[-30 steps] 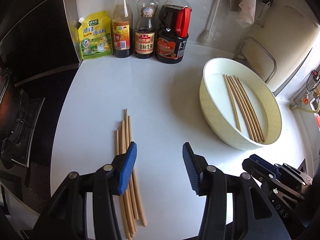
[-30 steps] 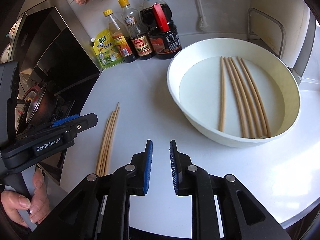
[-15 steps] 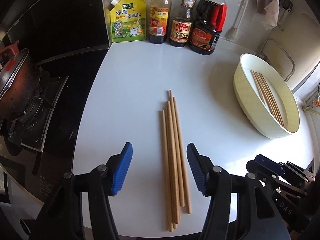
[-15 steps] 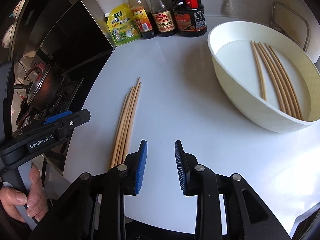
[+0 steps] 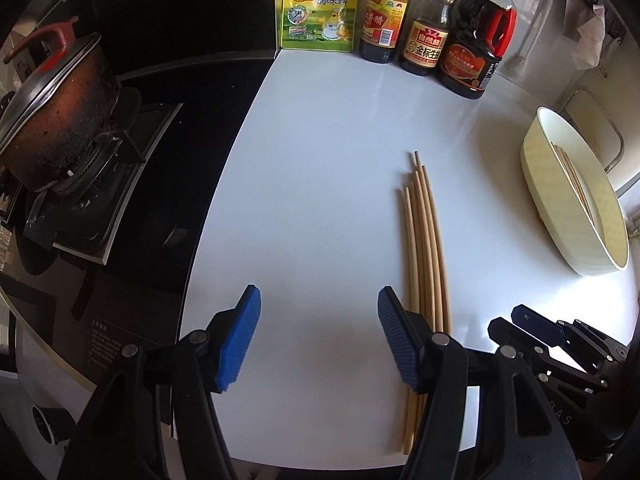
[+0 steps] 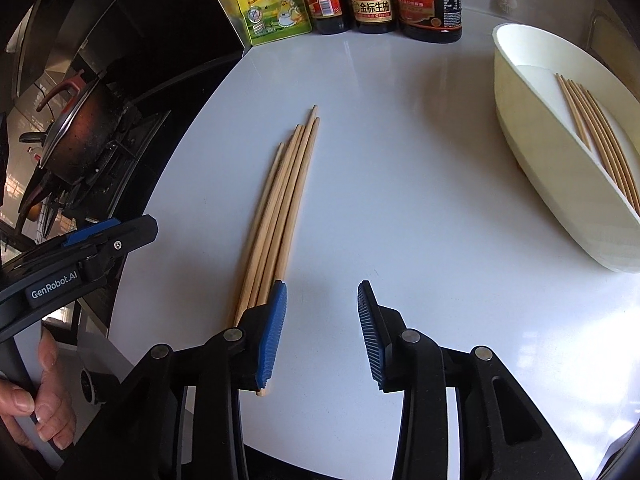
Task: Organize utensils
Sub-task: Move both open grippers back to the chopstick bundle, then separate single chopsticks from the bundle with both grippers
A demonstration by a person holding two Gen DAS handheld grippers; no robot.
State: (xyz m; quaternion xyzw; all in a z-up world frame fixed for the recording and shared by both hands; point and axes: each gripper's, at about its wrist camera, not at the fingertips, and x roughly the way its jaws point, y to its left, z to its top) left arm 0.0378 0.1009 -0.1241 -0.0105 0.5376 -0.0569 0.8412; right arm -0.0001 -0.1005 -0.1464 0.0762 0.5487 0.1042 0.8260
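Observation:
Several wooden chopsticks (image 5: 425, 240) lie side by side on the white counter (image 5: 320, 184); they also show in the right wrist view (image 6: 280, 208). My left gripper (image 5: 316, 340) is open and empty, with the chopsticks just right of its right finger. My right gripper (image 6: 322, 332) is open and empty, with the chopsticks under and left of its left finger. A cream oval basin (image 6: 532, 148) at the right holds several more chopsticks (image 6: 596, 140); it also shows in the left wrist view (image 5: 560, 216).
A yellow seasoning pouch (image 5: 318, 8) and three sauce bottles (image 5: 424, 28) stand along the back wall. A black stove with a lidded pot (image 5: 52, 112) is at the left. The counter's front edge runs close under both grippers.
Both grippers have swung left; the chopsticks now sit right of the left gripper and left of the right gripper. The right gripper's jaws have opened wider. The chopsticks have not moved.

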